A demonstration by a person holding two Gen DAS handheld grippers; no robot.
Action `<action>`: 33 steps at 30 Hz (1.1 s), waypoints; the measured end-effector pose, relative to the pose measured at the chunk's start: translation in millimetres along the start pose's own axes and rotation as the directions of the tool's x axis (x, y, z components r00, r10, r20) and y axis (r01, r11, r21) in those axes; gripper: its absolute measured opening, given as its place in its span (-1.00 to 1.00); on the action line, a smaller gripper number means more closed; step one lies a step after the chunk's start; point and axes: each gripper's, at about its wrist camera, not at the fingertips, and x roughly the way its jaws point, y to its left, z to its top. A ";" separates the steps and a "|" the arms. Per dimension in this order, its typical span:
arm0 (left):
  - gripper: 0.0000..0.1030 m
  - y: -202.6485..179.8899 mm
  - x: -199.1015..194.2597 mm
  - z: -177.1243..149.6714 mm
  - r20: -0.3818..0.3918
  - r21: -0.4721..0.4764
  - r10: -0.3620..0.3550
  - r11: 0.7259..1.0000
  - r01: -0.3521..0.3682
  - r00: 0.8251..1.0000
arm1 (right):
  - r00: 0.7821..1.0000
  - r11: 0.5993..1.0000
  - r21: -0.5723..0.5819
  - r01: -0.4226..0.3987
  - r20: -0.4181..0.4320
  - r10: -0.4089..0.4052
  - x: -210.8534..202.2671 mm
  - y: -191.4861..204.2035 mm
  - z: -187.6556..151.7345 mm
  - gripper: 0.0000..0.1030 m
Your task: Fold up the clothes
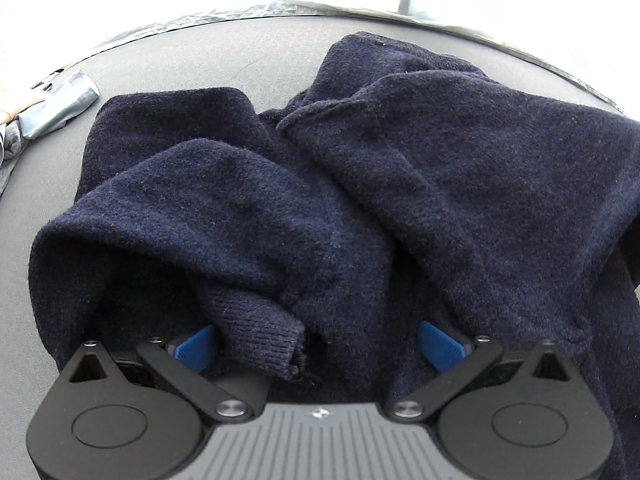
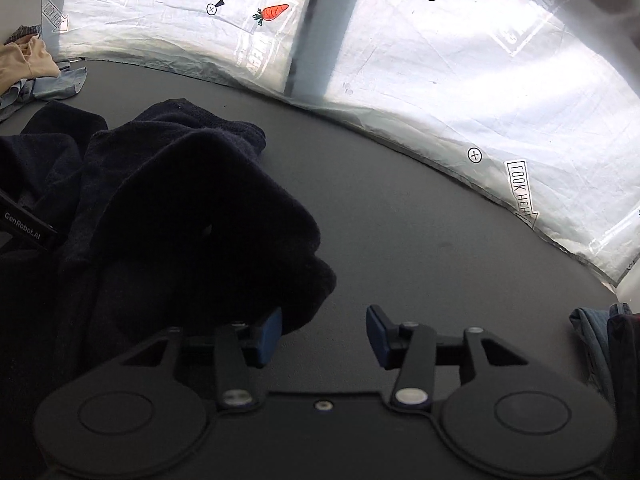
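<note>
Navy sweater [image 1: 360, 184] lying crumpled on the dark surface [image 1: 192, 56]; its outline is lost in folds, so its long axis cannot be told. One ribbed cuff [image 1: 260, 340] points toward the left claw [image 1: 320, 344], whose blue pads [image 1: 196, 346] stand wide apart with knit bunched between them, not clamped. Right claw [image 2: 324, 332] open; its left pad touches a dark fold, nothing held. Pale garments [image 2: 28, 68] lie at the far edge, partly cut off.

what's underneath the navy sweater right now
The navy sweater lies crumpled on the dark grey table, which shows bare all around it. Whatever might lie beneath its folds is covered.
</note>
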 end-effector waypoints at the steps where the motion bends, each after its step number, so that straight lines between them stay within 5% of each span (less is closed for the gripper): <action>1: 1.00 -0.3 -0.1 -0.4 0.002 0.001 0.000 1.000 0.000 1.000 | 1.000 0.998 0.052 -0.031 -0.001 0.031 6.7 -5.1 -1.3 -0.07; 3: 1.00 -0.7 -0.4 -1.8 0.008 0.004 -0.002 1.000 0.002 1.000 | 0.994 0.971 0.212 -0.112 0.014 0.112 22.3 -18.1 -3.5 0.04; 4: 1.00 -0.9 -0.7 -2.9 0.013 0.006 -0.003 1.000 0.003 1.000 | 0.988 0.939 0.311 -0.151 0.020 0.152 31.2 -25.8 -5.3 0.23; 6: 1.00 -1.4 -1.5 -5.6 0.024 0.008 -0.004 1.000 0.004 1.000 | 0.974 0.854 0.472 -0.218 0.048 0.222 49.1 -39.1 -8.6 0.25; 8: 1.00 -1.4 -1.7 -6.1 0.032 0.008 -0.004 1.000 0.004 0.999 | 0.966 0.801 0.545 -0.248 0.079 0.246 60.1 -45.8 -9.6 -0.02; 9: 1.00 -0.7 -1.3 -4.8 0.034 0.007 -0.004 1.000 0.004 0.999 | 0.968 0.802 0.545 -0.243 0.079 0.240 65.6 -45.4 -6.4 -0.14; 10: 1.00 0.0 -1.0 -3.6 0.037 0.007 -0.004 1.000 0.004 0.999 | 0.971 0.817 0.528 -0.231 0.080 0.223 66.4 -44.9 -3.3 -0.53; 12: 1.00 0.1 -1.3 -3.8 0.043 0.006 -0.004 1.000 0.003 0.999 | 0.978 0.844 0.496 -0.206 0.086 0.188 67.3 -44.0 2.6 -0.72; 14: 1.00 -0.4 -1.9 -4.9 0.048 0.005 -0.003 1.000 0.003 0.999 | 0.983 0.865 0.470 -0.175 0.130 0.128 56.8 -46.4 7.6 -0.80; 18: 1.00 -1.7 -2.5 -6.5 0.052 -0.005 0.005 1.000 -0.005 0.999 | 0.968 0.938 0.341 0.059 0.209 -0.136 18.8 -52.9 25.8 -0.81; 22: 1.00 -0.6 -1.7 -7.6 0.058 -0.011 0.009 1.000 -0.008 0.998 | 0.854 0.906 0.263 0.331 0.325 -0.407 -31.9 -65.9 33.2 -0.80; 25: 1.00 -0.3 -3.2 -9.2 0.061 -0.013 0.010 1.000 -0.009 0.998 | 0.815 0.864 0.262 0.430 0.299 -0.497 -43.5 -72.4 23.2 -0.77; 29: 1.00 0.2 -3.8 -12.1 0.063 -0.014 0.012 1.000 -0.011 0.998 | 0.891 0.869 0.221 0.443 0.000 -0.455 -2.4 -73.9 -20.0 -0.51; 31: 1.00 -1.0 -1.0 -10.4 0.063 -0.014 0.012 1.000 -0.011 0.998 | 0.912 0.899 0.160 0.407 -0.132 -0.389 16.6 -62.1 -46.4 -0.47; 33: 1.00 -0.8 0.9 -8.5 0.062 -0.013 0.012 1.000 -0.011 0.998 | 0.937 0.915 0.238 0.327 -0.211 -0.279 16.9 -55.2 -68.7 -0.43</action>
